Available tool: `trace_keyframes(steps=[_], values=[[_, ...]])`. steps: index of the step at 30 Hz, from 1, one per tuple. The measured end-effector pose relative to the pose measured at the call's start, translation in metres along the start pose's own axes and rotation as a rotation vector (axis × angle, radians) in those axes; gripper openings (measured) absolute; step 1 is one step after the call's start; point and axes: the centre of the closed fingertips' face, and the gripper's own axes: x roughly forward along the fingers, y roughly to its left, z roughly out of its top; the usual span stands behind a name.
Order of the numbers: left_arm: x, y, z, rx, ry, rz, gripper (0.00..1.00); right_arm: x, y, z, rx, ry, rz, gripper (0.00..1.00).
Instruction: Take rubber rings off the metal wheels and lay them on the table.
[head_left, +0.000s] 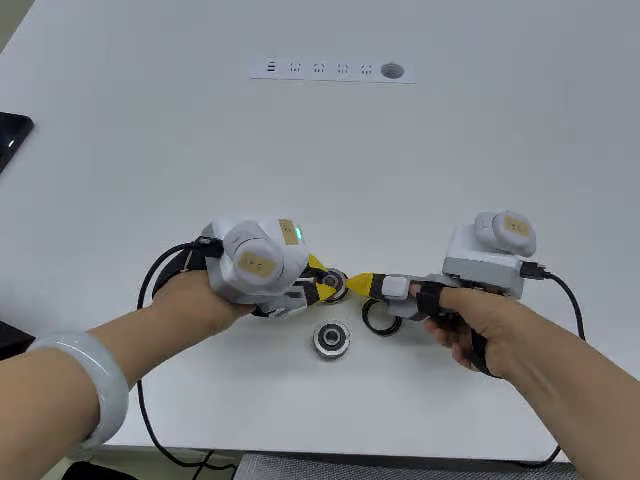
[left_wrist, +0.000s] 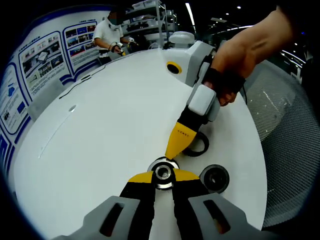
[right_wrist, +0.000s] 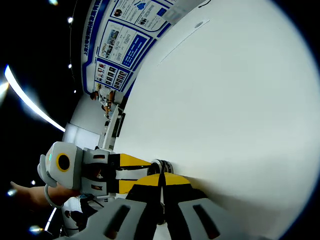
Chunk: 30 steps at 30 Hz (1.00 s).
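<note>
A metal wheel (left_wrist: 162, 173) is gripped between the jaws of the left tool (head_left: 322, 289), and the tip of the right tool (right_wrist: 161, 180), its jaws closed together, is placed at this wheel's rim. A loose rubber ring (head_left: 381, 318) is laid on the counter (head_left: 420, 160) under the right tool, near a second wheel (head_left: 332, 339).

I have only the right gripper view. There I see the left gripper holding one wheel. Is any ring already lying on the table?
Observer: Yes, one black rubber ring lies on the table, just under the right gripper.
Operator: Is there another wheel?
Observer: Yes, a second wheel lies alone, nearer to the person.
Operator: Does it have its ring on?
Observer: Its rim looks black around a metal centre, so the ring seems to be on.
</note>
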Motion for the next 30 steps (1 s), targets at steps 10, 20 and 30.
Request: trace_keyframes(steps=[10,20,30], values=[[0.000,0.000,0.000,-0.002,0.001,0.001,0.13,0.000,0.001,0.000,-0.006,0.001,-0.005,0.02],[0.000,0.000,0.000,-0.006,0.002,-0.003,0.13,0.001,0.008,0.001,-0.023,-0.001,0.010,0.01],[0.000,0.000,0.001,-0.005,0.002,-0.003,0.13,0.004,0.023,0.002,-0.018,-0.005,0.056,0.01]])
